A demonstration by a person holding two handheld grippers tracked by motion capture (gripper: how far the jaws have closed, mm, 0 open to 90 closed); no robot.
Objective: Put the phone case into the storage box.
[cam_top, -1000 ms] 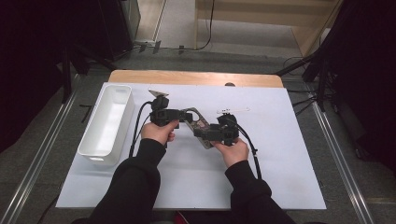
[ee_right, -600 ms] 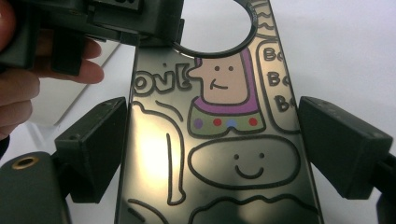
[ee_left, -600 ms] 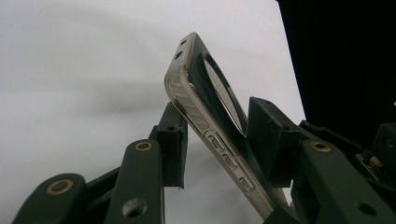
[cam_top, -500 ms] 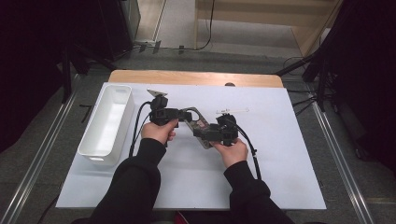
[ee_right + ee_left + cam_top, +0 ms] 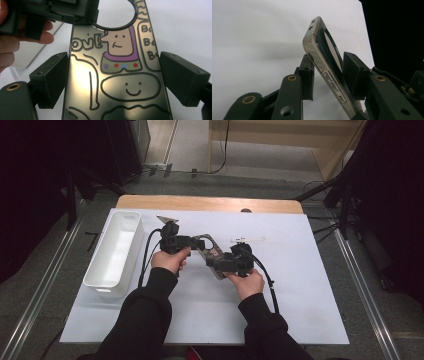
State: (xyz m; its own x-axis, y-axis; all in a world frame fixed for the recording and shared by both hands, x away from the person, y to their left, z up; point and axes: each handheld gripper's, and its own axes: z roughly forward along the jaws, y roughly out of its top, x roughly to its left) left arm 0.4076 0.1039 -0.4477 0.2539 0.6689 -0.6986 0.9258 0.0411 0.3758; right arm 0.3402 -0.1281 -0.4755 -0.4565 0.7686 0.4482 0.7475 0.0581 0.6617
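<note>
We hold a phone in a cartoon-printed case (image 5: 210, 253) above the middle of the table (image 5: 310, 290), spanning the gap between our 2 hands. The right hand-held gripper (image 5: 113, 75) is clamped across the case's width, 1 pad on each long edge, and the long axis runs straight away from that gripper toward the left one. In the left gripper view the phone stands on edge, tilted, with its side buttons facing us. The jaws of the left hand-held gripper (image 5: 328, 75) have just been closing around it; the right-hand pad looks to touch its face, while we cannot tell whether the left-hand pad presses yet. In the right gripper view that gripper sits at the case's far end, by the round cut-out. So the coming move turns on the left jaws meeting front and back squarely. The white bin (image 5: 112, 252) lies at the table's left, nearest our left hand, with nothing visible inside. A thin white strip (image 5: 247, 239) rests just beyond the right hand.
</note>
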